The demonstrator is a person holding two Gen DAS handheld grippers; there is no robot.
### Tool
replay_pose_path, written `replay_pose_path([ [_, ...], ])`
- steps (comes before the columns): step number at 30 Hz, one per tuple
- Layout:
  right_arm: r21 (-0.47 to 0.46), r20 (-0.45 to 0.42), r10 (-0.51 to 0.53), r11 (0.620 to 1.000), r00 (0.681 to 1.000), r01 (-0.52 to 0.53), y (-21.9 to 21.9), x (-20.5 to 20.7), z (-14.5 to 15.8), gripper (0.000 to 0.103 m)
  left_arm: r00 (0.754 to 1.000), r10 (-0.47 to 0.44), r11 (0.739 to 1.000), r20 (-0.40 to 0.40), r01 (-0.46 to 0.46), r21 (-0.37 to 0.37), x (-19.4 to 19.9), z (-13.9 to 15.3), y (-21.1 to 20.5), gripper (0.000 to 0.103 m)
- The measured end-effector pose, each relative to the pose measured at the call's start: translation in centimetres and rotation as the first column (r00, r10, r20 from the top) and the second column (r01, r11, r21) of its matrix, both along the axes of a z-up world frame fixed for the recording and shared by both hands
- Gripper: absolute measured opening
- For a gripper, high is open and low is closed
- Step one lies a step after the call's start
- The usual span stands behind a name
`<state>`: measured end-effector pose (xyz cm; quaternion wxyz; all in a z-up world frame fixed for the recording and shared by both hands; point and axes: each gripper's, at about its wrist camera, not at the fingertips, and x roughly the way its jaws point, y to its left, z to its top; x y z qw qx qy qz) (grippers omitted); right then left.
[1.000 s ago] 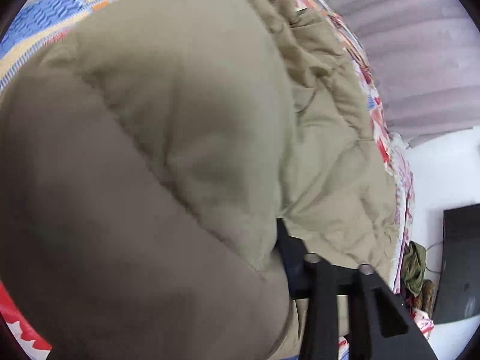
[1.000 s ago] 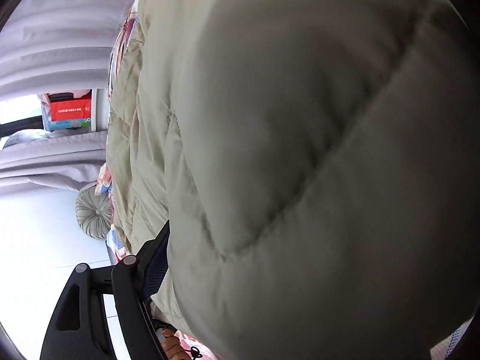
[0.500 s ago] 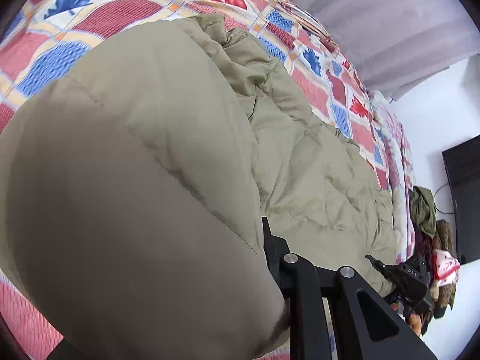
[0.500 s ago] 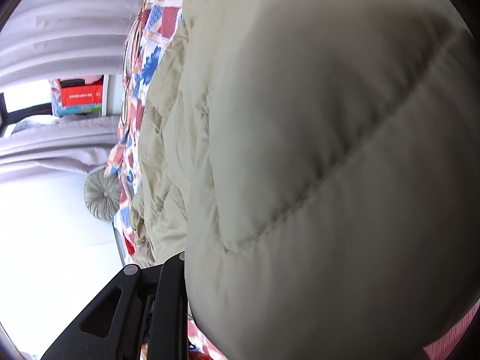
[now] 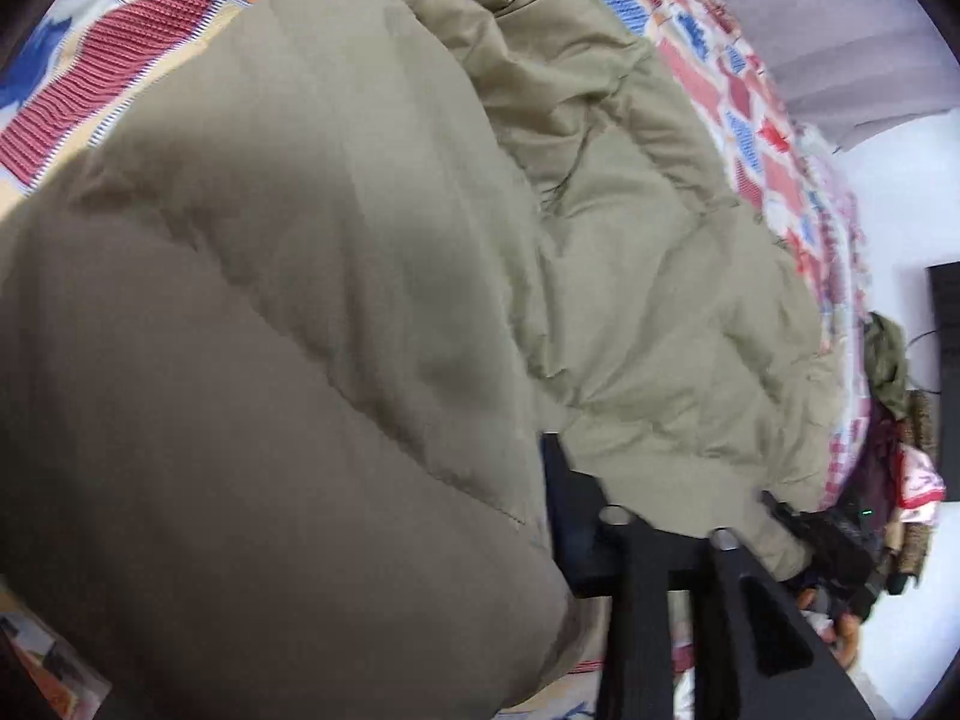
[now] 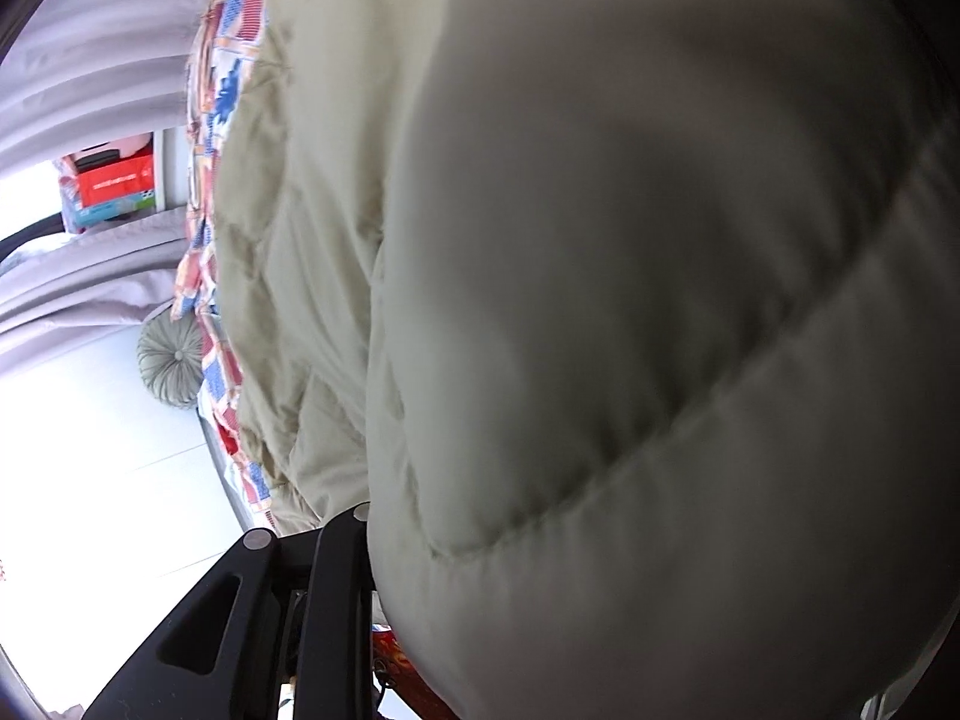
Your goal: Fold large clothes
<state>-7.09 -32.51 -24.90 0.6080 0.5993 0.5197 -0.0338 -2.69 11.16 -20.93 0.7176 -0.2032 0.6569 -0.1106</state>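
Both grippers — left (image 5: 576, 540), right (image 6: 360, 540) — have jaws clamped on the puffy jacket (image 5: 660, 312). Carry the lifted fold evenly across the bed (image 5: 744, 96), edges aligned — padding resists creasing.

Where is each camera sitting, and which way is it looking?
Left wrist: sits on the left tool, looking along its black fingers over the puffy khaki jacket on the patchwork bedspread; a fold hides one finger.
Right wrist: sits on the right tool, looking past the jacket toward grey curtains and a round cushion.
Both show the jacket and bedspread.
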Motion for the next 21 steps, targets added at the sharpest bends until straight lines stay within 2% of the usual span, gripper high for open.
replay_pose_path([
  [2, -0.004, -0.033, 0.014, 1.000, 0.999, -0.014, -0.2, 0.0, 0.1, 0.038, 0.999, -0.035, 0.999, -0.003, 0.035, 0.037, -0.8, 0.7, 0.5, 0.057],
  [3, -0.006, -0.052, 0.030, 1.000, 0.998, -0.030, -0.3, 0.0, 0.3, 0.044, 0.998, -0.057, 0.997, -0.007, 0.057, 0.051, -1.2, 1.3, 0.8, 0.057],
  [6, -0.031, -0.093, 0.103, 0.994, 0.990, -0.106, -0.8, -0.2, 2.1, 0.051, 0.993, -0.117, 0.985, 0.003, 0.115, 0.128, -2.4, 4.0, 2.2, 0.057],
  [9, -0.068, -0.119, 0.176, 0.980, 0.977, -0.185, -1.4, -0.9, 4.8, 0.051, 0.987, -0.154, 0.969, 0.049, 0.141, 0.203, -3.2, 7.8, 3.6, 0.057],
  [11, -0.083, -0.102, 0.220, 0.970, 0.970, -0.229, -1.8, -1.3, 6.7, 0.051, 0.979, -0.165, 0.957, 0.118, 0.131, 0.257, -3.2, 10.4, 4.4, 0.057],
  [12, -0.091, -0.084, 0.242, 0.964, 0.967, -0.249, -1.9, -1.4, 7.8, 0.050, 0.976, -0.164, 0.959, 0.141, 0.124, 0.256, -2.5, 11.5, 4.5, 0.057],
  [15, -0.133, -0.006, 0.288, 0.949, 0.958, -0.286, -2.1, -1.4, 11.1, 0.032, 0.962, -0.183, 0.970, 0.205, 0.142, 0.197, -0.2, 13.3, 3.5, 0.057],
  [16, -0.170, 0.008, 0.298, 0.941, 0.955, -0.292, -2.2, -1.0, 12.1, 0.032, 0.953, -0.205, 0.969, 0.225, 0.165, 0.183, 0.4, 13.4, 3.2, 0.057],
  [18, -0.260, 0.009, 0.324, 0.914, 0.946, -0.311, -1.9, 0.0, 13.1, 0.030, 0.930, -0.269, 0.958, 0.249, 0.232, 0.165, 1.9, 12.9, 0.8, 0.057],
  [21, -0.373, 0.022, 0.373, 0.864, 0.927, -0.339, 0.0, 3.8, 13.4, 0.028, 0.893, -0.356, 0.933, 0.276, 0.326, 0.150, 4.0, 11.7, -3.5, 0.057],
])
